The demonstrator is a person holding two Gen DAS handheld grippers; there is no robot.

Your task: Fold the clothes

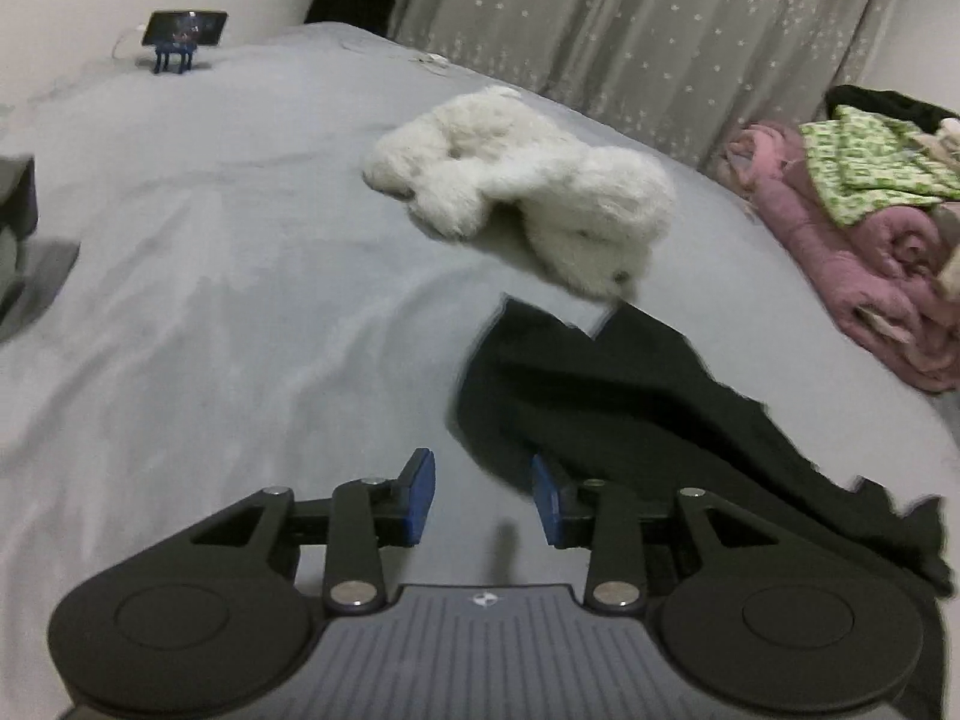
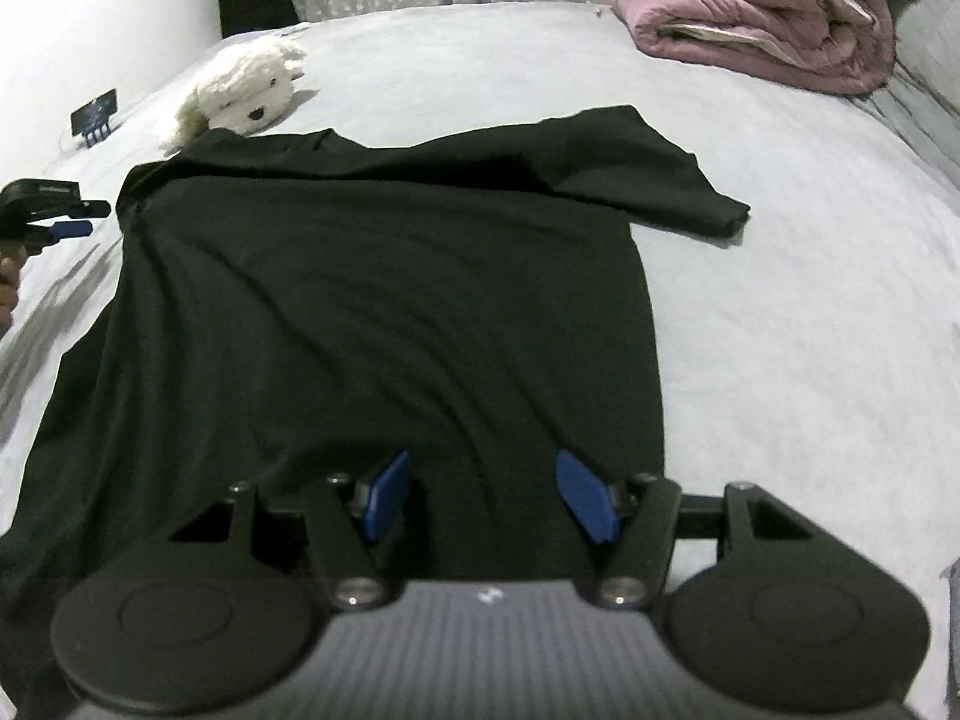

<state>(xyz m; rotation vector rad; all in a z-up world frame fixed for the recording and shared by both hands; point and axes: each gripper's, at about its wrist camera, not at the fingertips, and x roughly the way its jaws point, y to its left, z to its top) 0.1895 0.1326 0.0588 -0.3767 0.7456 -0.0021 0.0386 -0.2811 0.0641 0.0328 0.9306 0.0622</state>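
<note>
Blue pads of the right gripper (image 2: 483, 495) stand well apart over the near hem of one black shirt (image 2: 384, 312), with nothing pressed between them; the cloth lies under the gap, not pinched. From this right wrist view the shirt shows almost whole: body spread flat on the grey bed (image 2: 810, 330), one sleeve reaching out to the right, the far edge touching a white plush dog (image 2: 240, 93). At the picture's left edge the left gripper (image 2: 81, 219) appears from the side, just beside the shirt's left edge, with a bit of the hand holding it below; from here I cannot tell how far its jaws are parted.

The left wrist view settles that: the left gripper (image 1: 483, 495) has its pads apart with bare sheet between them, empty. Its right pad sits at the edge of the shirt (image 1: 630, 414), which here shows only as a dark rumpled strip running off to the lower right. This view alone shows green patterned cloth (image 1: 870, 174) on top of the pink quilt (image 1: 870, 276), and a dark shape at the far left edge that is too cropped to name.

Both views show one plush dog, one phone on a small blue stand (image 1: 183, 36), one pink quilt and a starred curtain (image 1: 660, 30) behind the bed.
</note>
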